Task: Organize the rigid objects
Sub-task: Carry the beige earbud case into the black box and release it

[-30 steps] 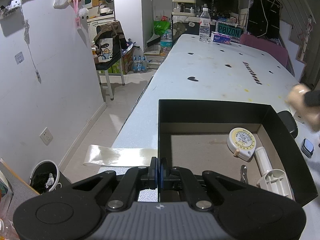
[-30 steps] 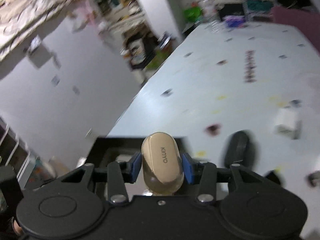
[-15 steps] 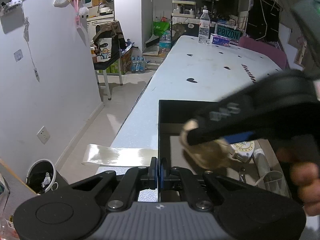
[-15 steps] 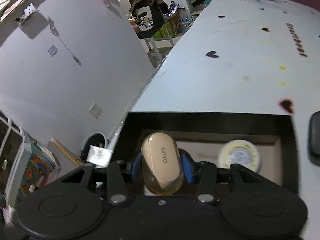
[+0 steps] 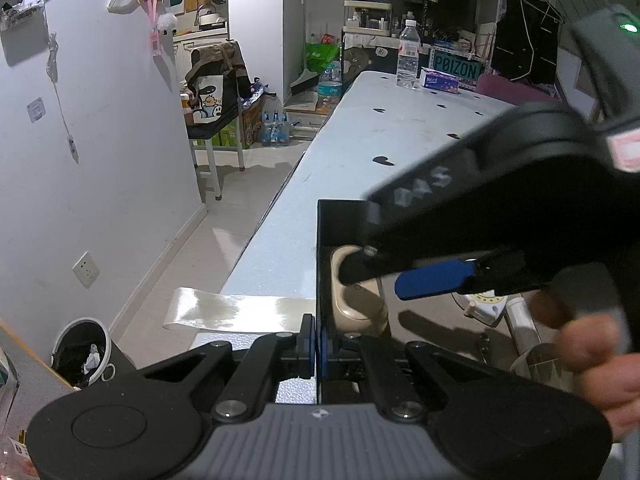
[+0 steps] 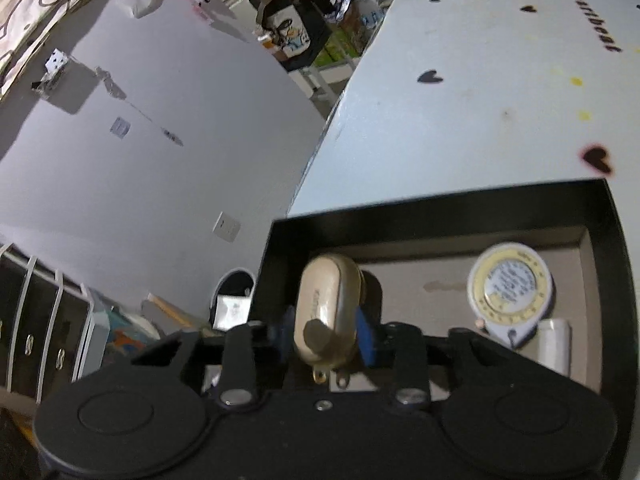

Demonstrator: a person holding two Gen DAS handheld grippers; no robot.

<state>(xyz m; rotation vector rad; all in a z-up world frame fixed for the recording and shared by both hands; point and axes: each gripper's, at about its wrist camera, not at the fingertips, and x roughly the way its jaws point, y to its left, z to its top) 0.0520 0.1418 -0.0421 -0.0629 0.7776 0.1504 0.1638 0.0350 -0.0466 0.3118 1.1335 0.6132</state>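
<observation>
A black open box [image 6: 436,208] sits on the white table, near its left edge. My right gripper [image 6: 326,332] reaches into the box's left end. Its jaws stand apart around a beige earbud case [image 6: 326,312], which tilts loosely between the blue pads [image 6: 366,340]. The case also shows in the left wrist view [image 5: 356,304], on the box floor. My left gripper [image 5: 317,344] is shut on the box's near left wall [image 5: 320,264]. A round yellow-and-white tape measure [image 6: 510,284] lies in the box's right part.
A white cylinder [image 6: 554,344] lies in the box by the tape measure. A strip of tape [image 5: 236,314] hangs off the table's left edge. A water bottle [image 5: 408,54] and a tissue box [image 5: 440,79] stand at the far end. A bin [image 5: 84,350] is on the floor.
My right gripper has moved down into the box with the beige case. Its jaws have opened and the case has tipped loose between them. My left gripper has kept its hold.
</observation>
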